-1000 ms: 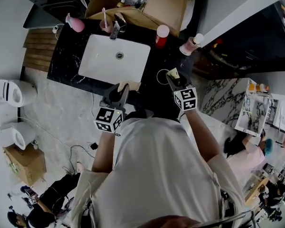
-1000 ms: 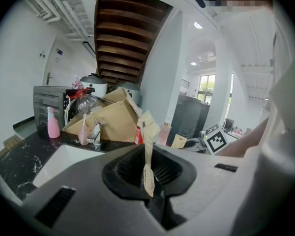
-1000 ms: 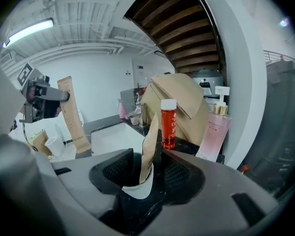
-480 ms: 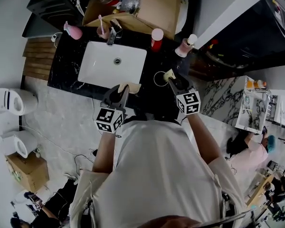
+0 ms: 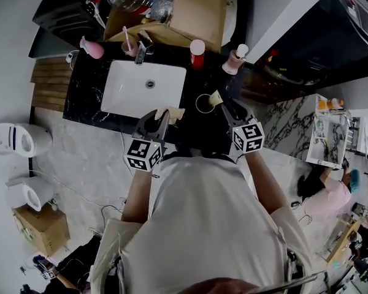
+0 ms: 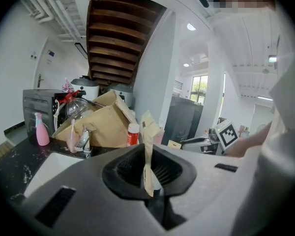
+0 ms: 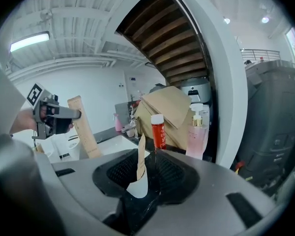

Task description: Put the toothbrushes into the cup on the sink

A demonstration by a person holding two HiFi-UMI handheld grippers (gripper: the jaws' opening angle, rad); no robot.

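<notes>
Right hand-held gripper [image 5: 224,105], jaws closing on paper scrap [image 5: 215,98], beside cup [image 5: 196,105]

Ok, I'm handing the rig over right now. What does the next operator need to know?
Left gripper: shut on a tan paper toothbrush packet, held over the front edge of the sink.
Right gripper: a torn wrapper piece stands pinched between its jaws, which have just been closing.
Pink cup: at the back beside the faucet, with one toothbrush already in it.
Left to do: probably finish unwrapping the packet, put its toothbrush in the cup, and get rid of the wrapper piece.
</notes>
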